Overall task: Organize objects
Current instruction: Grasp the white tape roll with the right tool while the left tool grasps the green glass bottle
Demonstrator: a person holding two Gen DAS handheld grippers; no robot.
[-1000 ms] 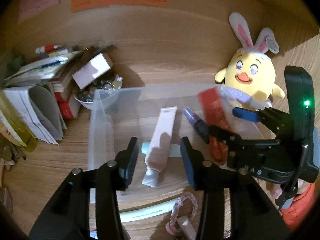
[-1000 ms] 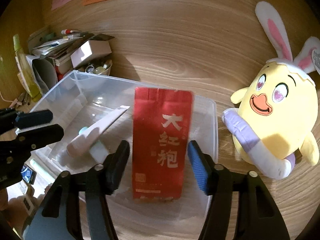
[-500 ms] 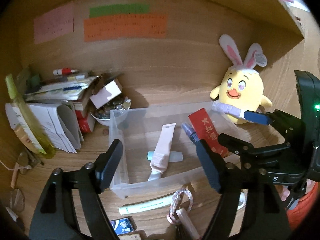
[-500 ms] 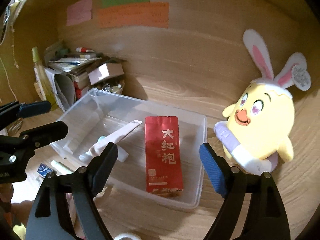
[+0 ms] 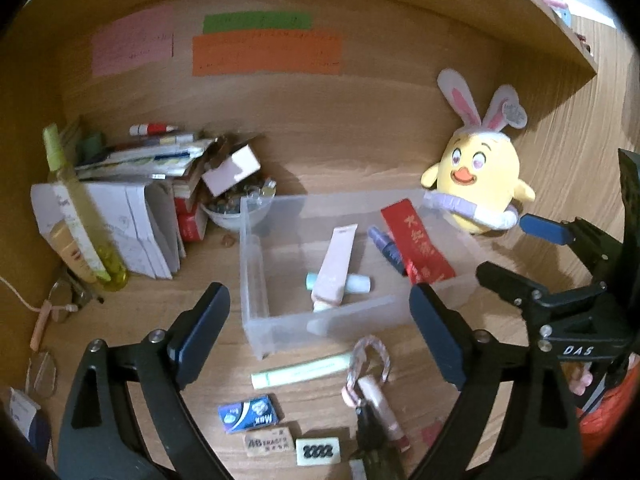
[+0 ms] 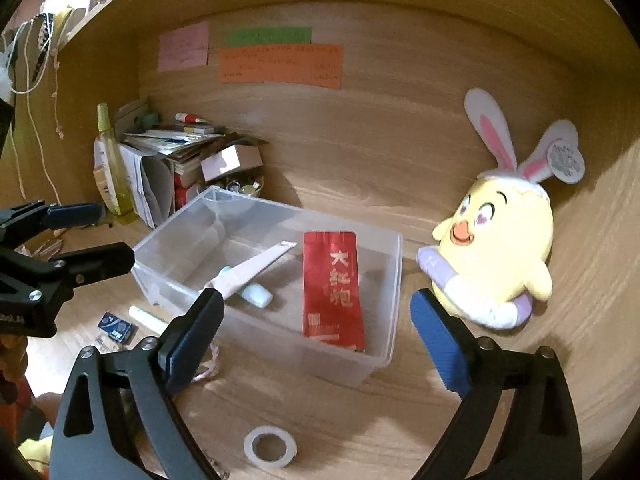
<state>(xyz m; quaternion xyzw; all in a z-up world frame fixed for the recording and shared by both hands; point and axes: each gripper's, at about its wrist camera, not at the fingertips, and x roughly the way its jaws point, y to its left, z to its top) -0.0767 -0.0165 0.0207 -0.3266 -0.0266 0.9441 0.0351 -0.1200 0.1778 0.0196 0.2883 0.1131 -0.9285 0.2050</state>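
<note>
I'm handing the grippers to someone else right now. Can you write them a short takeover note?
Left gripper: open, empty; jaws have just been opening.
Right gripper: open, empty; jaws have just been opening.
Both sit on the near side of the clear bin.
Done, in the bin: pink tube lying across a mint tube, dark blue bottle, red packet.
Left, loose on the desk in front of the bin: green tube, blue packet, two erasers, pink keyring item, tape roll.
The chick plush sits right of the bin.
</note>
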